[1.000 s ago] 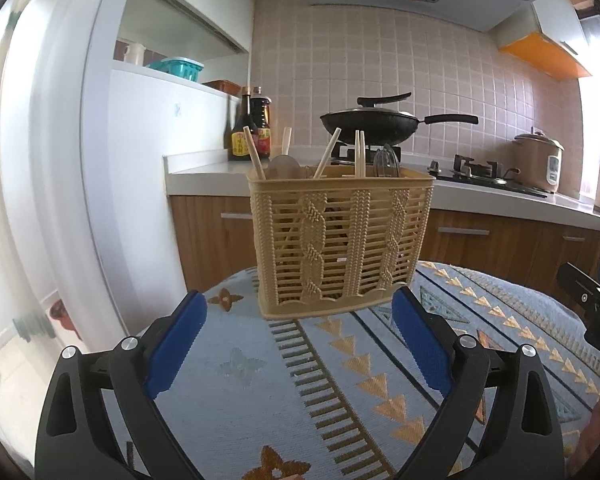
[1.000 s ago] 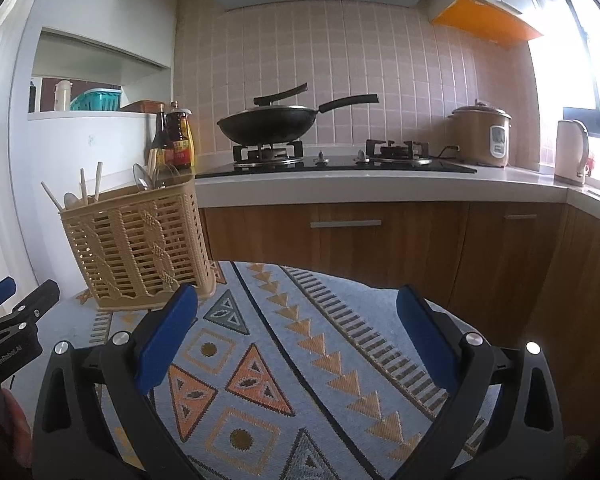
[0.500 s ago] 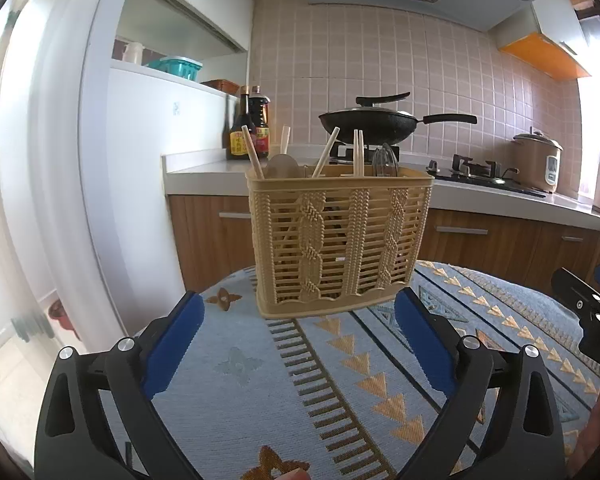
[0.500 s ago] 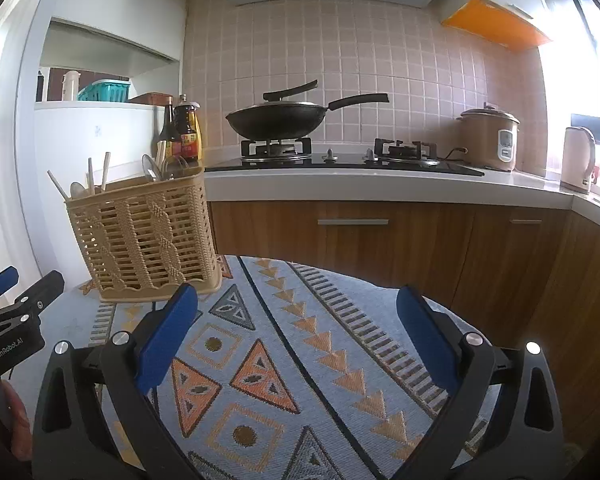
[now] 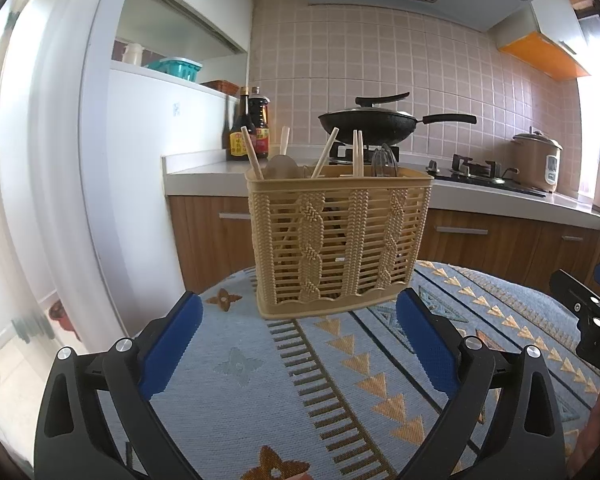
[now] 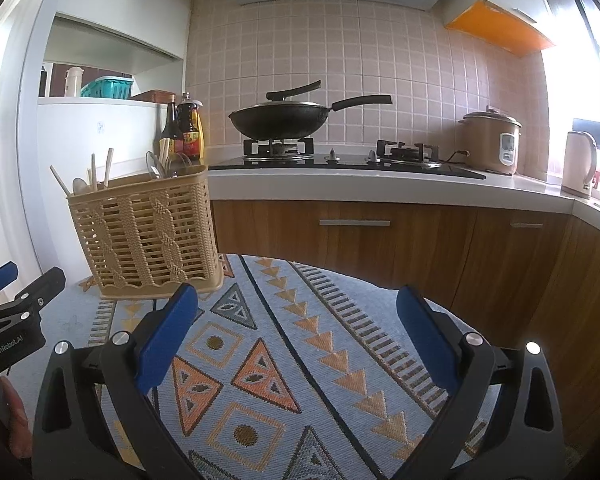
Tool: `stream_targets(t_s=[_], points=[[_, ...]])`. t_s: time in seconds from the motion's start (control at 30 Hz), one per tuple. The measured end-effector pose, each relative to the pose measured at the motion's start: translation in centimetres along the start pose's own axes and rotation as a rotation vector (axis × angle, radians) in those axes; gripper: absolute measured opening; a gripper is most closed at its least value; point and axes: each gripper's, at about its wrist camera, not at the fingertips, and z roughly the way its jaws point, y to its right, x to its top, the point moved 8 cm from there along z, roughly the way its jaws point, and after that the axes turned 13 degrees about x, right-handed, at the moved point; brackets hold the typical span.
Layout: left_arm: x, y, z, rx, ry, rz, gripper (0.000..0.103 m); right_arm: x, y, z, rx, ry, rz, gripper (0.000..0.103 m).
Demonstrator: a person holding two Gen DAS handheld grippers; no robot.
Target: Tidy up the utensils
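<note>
Blue-padded fingers (image 5: 172,344) of left gripper (image 5: 298,316) spread wide apart, nothing between; same for right gripper (image 6: 298,312), jaws wide, empty, over patterned tablecloth (image 6: 308,360); tan woven utensil basket (image 5: 336,244) upright on cloth just beyond left fingertips, not touched; seen left of right gripper, well apart; chopsticks (image 5: 252,158), spoon bowl (image 5: 282,168) and clear utensils (image 5: 384,162) standing inside, compartment unclear; behind: counter, black wok (image 6: 280,118) on stove, sauce bottles (image 5: 250,128), rice cooker (image 6: 490,142), kettle (image 6: 578,164).
</note>
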Motion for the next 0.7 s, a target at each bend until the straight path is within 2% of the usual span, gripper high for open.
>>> stream_targets(t_s=[0.47, 0.7], points=[[-0.03, -0.05, -0.06, 0.007, 0.0, 0.001, 0.094, -0.04, -0.42, 0.06, -0.004, -0.003, -0.021, 0.095], [-0.02, -0.03, -0.08, 0.008, 0.0, 0.001, 0.094, -0.01, 0.46, -0.06, -0.007, -0.001, 0.016, 0.095]])
